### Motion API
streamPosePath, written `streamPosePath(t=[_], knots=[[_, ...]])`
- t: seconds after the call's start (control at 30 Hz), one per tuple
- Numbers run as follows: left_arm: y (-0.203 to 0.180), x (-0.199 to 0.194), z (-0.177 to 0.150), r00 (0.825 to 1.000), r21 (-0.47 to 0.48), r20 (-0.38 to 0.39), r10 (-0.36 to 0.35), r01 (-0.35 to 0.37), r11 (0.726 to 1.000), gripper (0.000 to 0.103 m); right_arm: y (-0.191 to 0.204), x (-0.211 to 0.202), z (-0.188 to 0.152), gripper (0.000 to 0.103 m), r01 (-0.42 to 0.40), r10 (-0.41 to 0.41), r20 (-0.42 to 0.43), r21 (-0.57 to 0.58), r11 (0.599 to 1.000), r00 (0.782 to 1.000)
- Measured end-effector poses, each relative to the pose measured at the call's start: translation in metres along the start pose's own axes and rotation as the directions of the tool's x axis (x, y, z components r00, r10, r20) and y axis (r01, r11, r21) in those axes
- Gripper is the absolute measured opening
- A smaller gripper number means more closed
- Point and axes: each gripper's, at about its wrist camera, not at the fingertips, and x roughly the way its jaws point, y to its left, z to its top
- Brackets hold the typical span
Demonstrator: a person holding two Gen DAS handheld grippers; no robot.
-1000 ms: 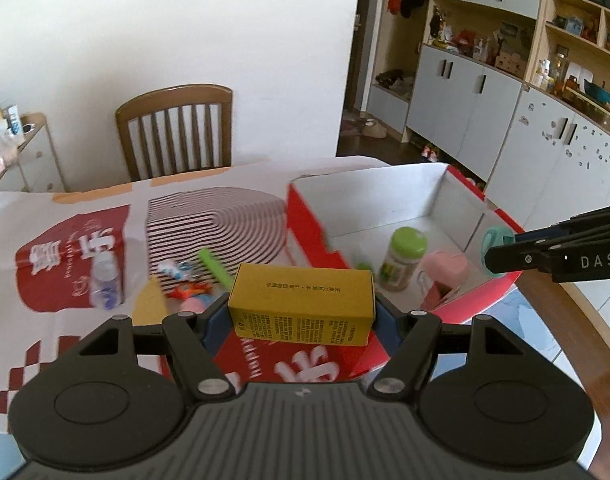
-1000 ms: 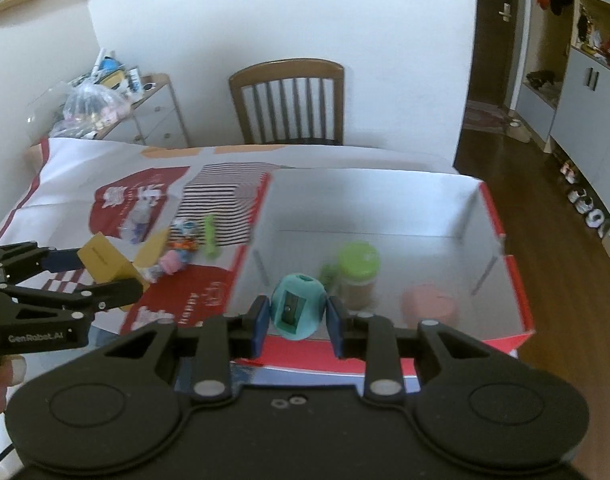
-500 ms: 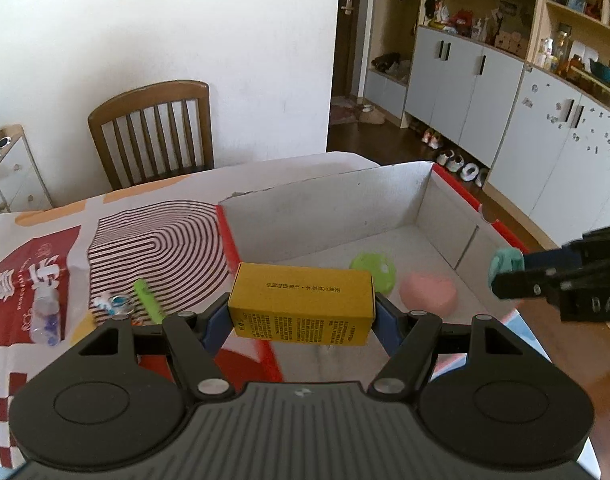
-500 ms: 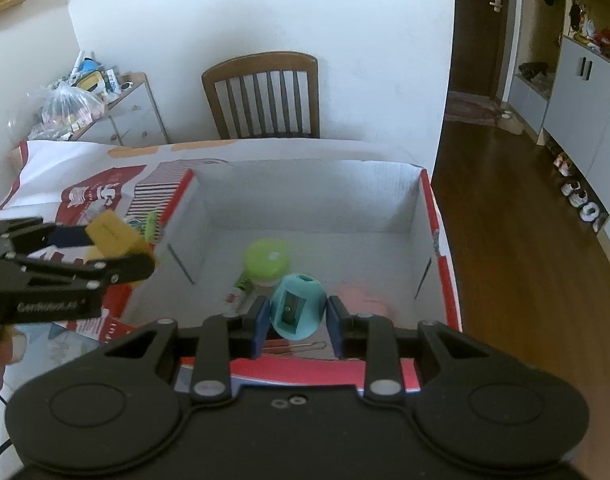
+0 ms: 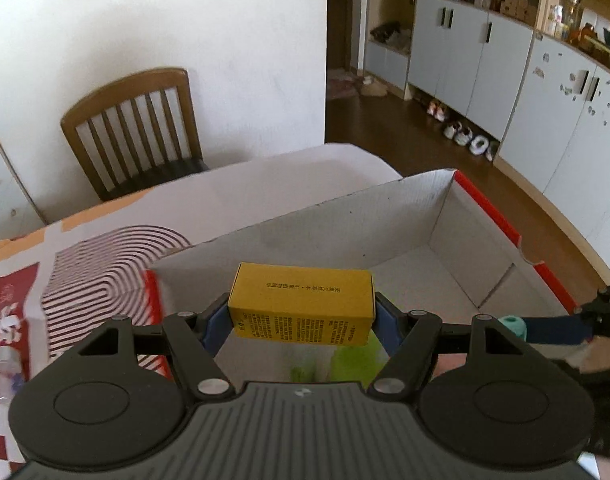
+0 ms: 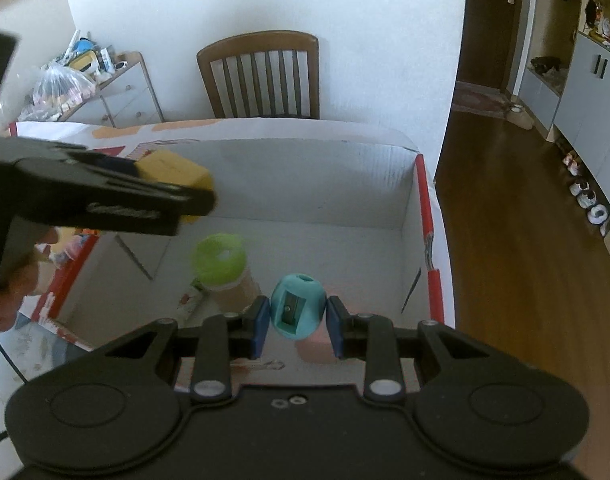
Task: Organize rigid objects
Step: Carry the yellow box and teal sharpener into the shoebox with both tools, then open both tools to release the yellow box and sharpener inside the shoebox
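Below both my tongs sat the white-lined red cardboard box (image 6: pixel 423 216) on a red-and-white patterned tablecloth (image 5: pixel 105 264). My left tongs (image 5: pixel 301 318) clamped a yellow rectangular carton (image 5: pixel 303 304); my right tongs (image 6: pixel 297 326) gripped a teal round pencil sharpener (image 6: pixel 297 306). Beyond stood a brown wooden slatted chair (image 6: pixel 261 76), white wall and grey cabinets (image 5: pixel 465 60).

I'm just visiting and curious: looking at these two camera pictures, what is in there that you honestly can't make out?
- Left wrist view: what lies under the yellow box; only green blur shows in the cardboard box.
- Left wrist view: the box's print is too small to read.
- Right wrist view: the pink thing is blocked by the right gripper and teal sharpener.
- Right wrist view: items left of the box, hidden by the left gripper.
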Motion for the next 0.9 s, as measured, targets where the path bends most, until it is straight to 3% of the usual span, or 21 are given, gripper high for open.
streamPosePath(t=[0.3, 0.47, 0.73, 0.9], knots=[[-0.005, 0.047, 0.009, 0.995, -0.045, -0.1, -0.003, -0.001, 0.999, 0.072, 0.001, 0.035, 0.007, 0.029, -0.009, 0.006, -0.064, -0.042, 0.999, 0.998], [-0.013, 0.066, 0.008, 0.986, -0.024, -0.168, 0.01, -0.014, 1.0, 0.072, 0.005, 0.05, 0.008, 0.029, 0.01, -0.022, -0.129, -0.088, 0.996, 0.991], [-0.012, 0.08, 0.001, 0.969, -0.061, -0.248, -0.014, -0.001, 0.998, 0.072, 0.009, 0.06, 0.007, 0.029, 0.019, -0.034, -0.168, -0.091, 0.996, 0.985], [-0.013, 0.082, -0.001, 0.966, -0.053, -0.258, -0.005, -0.009, 0.999, 0.072, 0.008, 0.064, 0.005, 0.03, 0.024, -0.039, -0.187, -0.083, 0.996, 0.982]])
